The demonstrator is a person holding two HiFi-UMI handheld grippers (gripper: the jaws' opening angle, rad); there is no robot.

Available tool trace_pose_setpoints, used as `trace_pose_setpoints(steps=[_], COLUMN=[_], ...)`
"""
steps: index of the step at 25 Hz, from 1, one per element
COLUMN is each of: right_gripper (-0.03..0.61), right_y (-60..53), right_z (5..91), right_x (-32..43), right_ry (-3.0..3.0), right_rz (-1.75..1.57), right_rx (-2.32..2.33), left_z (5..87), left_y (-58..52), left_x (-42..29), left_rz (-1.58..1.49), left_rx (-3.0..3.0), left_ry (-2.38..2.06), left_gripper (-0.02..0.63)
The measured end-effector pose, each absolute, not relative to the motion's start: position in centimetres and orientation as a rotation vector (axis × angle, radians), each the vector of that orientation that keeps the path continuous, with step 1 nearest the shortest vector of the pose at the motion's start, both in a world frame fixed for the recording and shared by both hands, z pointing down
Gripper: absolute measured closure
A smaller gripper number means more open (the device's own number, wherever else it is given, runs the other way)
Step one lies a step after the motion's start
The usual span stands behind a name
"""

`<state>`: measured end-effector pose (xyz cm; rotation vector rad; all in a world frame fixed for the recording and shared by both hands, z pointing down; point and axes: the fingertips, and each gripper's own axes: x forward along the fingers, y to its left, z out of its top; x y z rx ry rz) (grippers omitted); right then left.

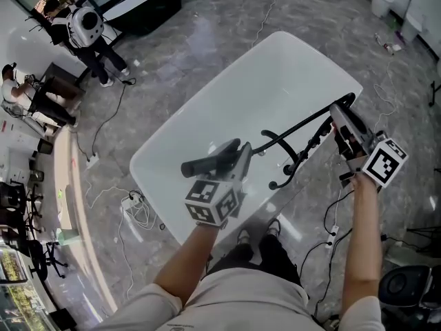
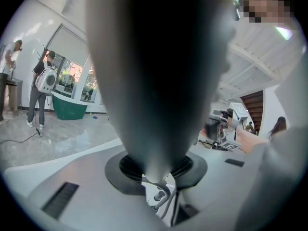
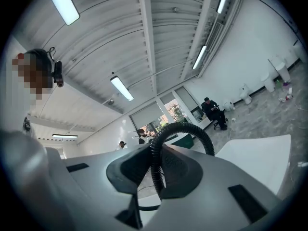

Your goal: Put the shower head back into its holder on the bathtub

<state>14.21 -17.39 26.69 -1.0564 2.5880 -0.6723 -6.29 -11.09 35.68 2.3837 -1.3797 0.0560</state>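
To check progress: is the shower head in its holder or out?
Out: the left hand-held gripper holds the shower head over the bathtub, apart from the black tap fitting.

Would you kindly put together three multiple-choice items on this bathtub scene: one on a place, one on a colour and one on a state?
1. Where is the shower head?
A) on a shelf
B) in the left gripper, above the bathtub
C) lying inside the bathtub

2. What colour is the bathtub under the grippers?
A) white
B) black
C) red

3. What is the state of the right gripper?
A) open and empty
B) shut on a towel
C) shut on the hose

Answers:
1 B: the head view shows the shower head clamped in the left gripper over the bathtub.
2 A: the bathtub is plainly white.
3 C: the right gripper view shows its pads pinching the black hose.
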Motion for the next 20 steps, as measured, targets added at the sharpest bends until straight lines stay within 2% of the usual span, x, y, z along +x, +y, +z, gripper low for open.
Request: trace_pose_setpoints(steps=[8,20], right_gripper=[0.514,0.514], right_y=[-16.7,-9.6], right_z=[25.7,37.9], right_x=[8.3,3.3], right_ry=[2.691,3.059], right_rz=[-0.602,-0.662], right_rx=[-0.818,-0.760], left_z=[35.0,35.2], left_y=[-12.0,-10.9], left_x=[-7.0,-12.1], left_rz=[0.074,0.058], left_rx=[2.387,2.310], left_ry=[-1.440,-1.543], left_gripper=[0.512,0.512])
